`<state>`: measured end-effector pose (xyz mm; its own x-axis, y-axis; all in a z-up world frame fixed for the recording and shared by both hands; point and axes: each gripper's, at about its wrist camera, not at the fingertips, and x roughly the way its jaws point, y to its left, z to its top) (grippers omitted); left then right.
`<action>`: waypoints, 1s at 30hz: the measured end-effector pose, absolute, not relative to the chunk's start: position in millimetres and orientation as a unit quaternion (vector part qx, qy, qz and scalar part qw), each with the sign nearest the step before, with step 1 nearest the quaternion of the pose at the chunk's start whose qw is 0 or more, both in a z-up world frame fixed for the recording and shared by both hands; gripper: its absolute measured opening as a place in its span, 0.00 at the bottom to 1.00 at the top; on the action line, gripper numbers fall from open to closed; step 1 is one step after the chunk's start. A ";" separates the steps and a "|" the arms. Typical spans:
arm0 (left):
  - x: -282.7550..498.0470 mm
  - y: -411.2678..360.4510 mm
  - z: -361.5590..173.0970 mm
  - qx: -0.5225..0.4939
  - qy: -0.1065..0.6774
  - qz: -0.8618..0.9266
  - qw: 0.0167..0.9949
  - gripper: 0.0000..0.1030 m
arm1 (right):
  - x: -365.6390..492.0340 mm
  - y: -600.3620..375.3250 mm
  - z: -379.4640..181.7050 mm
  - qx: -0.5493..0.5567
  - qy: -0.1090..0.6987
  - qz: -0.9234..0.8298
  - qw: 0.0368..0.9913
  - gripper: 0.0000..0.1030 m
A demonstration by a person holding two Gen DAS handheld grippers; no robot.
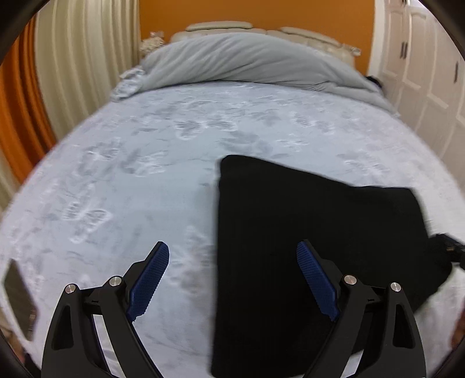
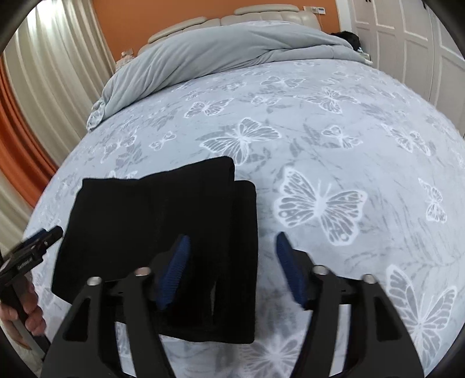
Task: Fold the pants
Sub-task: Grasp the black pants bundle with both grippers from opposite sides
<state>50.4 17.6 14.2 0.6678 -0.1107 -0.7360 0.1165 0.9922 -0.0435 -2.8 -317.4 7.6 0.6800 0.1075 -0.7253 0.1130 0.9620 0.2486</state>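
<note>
The pants lie folded into a compact black block on the bed, near its front edge, with one layer stepped slightly past the other along the right side. They look soft, thick and limp: likely to sag and slide open if lifted by one corner, so the stacked edge or both ends of a fold line seem the safest places to pinch. The dark knit looks grippy enough for the blue pads. The fold seems close to finished.

The left gripper hovers over the block's left edge, fingers spread wide, holding nothing. The right gripper hangs above the right edge, also spread and empty. Neither visibly touches the cloth.

Beyond, a grey duvet is bunched at the headboard; curtains hang to the left
</note>
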 end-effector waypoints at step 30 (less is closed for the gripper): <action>44.2 74.2 -17.3 -0.186 0.543 -0.144 0.806 0.54 | -39.2 -315.0 -28.2 0.293 0.458 0.093 0.834 0.72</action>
